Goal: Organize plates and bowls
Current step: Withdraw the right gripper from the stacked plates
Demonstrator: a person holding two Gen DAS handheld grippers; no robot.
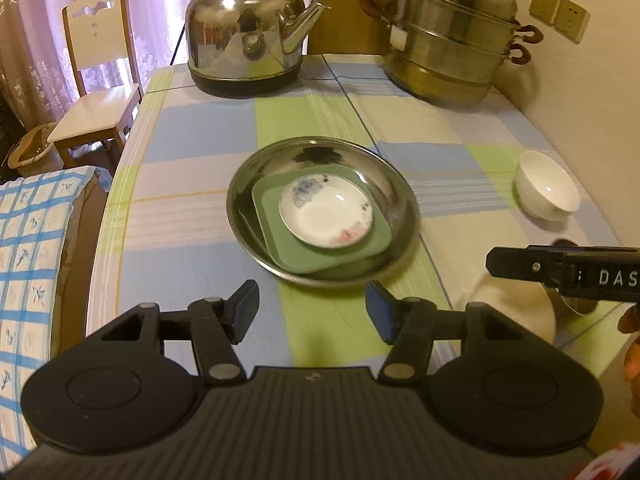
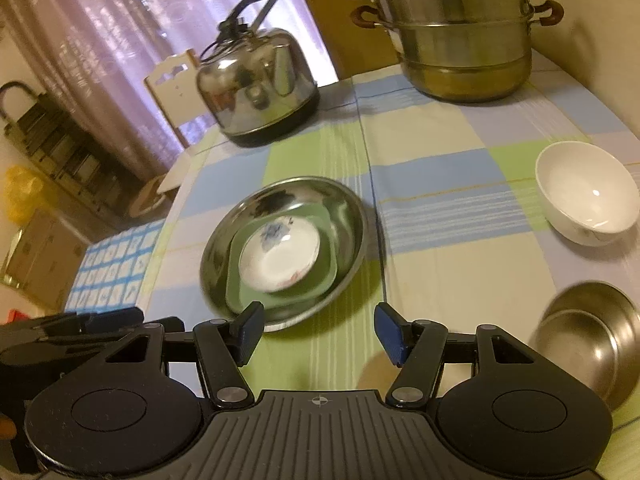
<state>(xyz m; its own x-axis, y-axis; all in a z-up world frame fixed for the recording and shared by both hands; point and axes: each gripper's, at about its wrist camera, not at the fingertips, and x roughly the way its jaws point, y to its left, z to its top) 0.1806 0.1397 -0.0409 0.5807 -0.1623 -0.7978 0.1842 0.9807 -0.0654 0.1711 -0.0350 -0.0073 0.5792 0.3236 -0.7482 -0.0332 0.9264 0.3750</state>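
A steel plate (image 1: 392, 184) sits mid-table and holds a green square plate (image 1: 272, 204) with a small white flowered dish (image 1: 326, 210) stacked on it. The stack also shows in the right wrist view: steel plate (image 2: 348, 216), green plate (image 2: 328, 268), dish (image 2: 280, 260). A white bowl (image 1: 546, 184) (image 2: 586, 192) stands to the right. A steel bowl (image 2: 588, 336) lies near the front right. My left gripper (image 1: 312, 314) is open and empty just in front of the stack. My right gripper (image 2: 318, 332) is open and empty, also just short of the stack.
A steel kettle (image 1: 246, 28) (image 2: 258, 88) and a tiered steamer pot (image 1: 452, 36) (image 2: 464, 32) stand at the table's far end. A wooden chair (image 1: 96, 76) is at the left beyond the table edge. The wall is at the right.
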